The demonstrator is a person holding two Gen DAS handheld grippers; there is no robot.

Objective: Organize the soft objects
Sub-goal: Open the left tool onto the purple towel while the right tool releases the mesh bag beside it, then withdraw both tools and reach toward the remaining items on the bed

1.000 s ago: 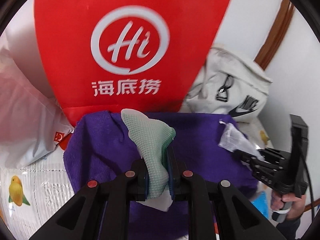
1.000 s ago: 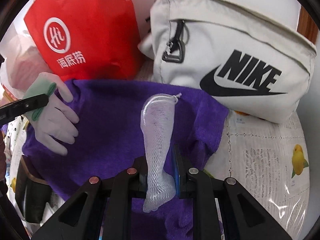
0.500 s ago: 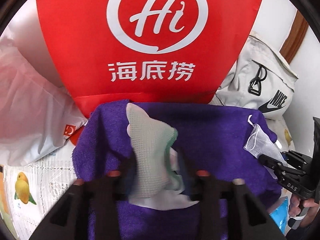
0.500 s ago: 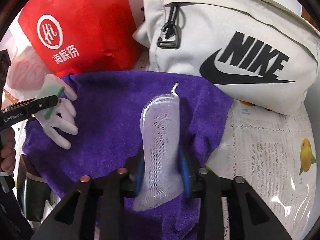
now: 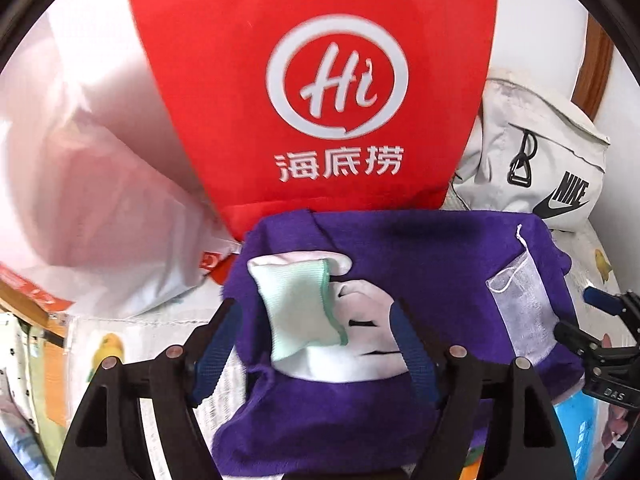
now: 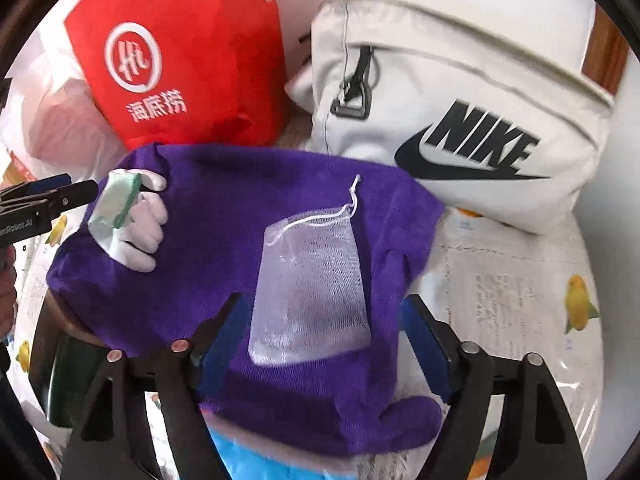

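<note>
Now both items are seen released on the purple towel [image 5: 420, 248].
The left gripper [image 5: 316, 328] and right gripper [image 6: 324, 320] have just been opening; the fingers are spread, pressing nothing. The white glove with green cuff [image 5: 304, 312] is laid on the towel's left part, the mesh pouch [image 6: 312, 280] on its right part. Behind the towel are stood a red bag [image 5: 320, 80] and a white Nike bag [image 6: 460, 100].
</note>
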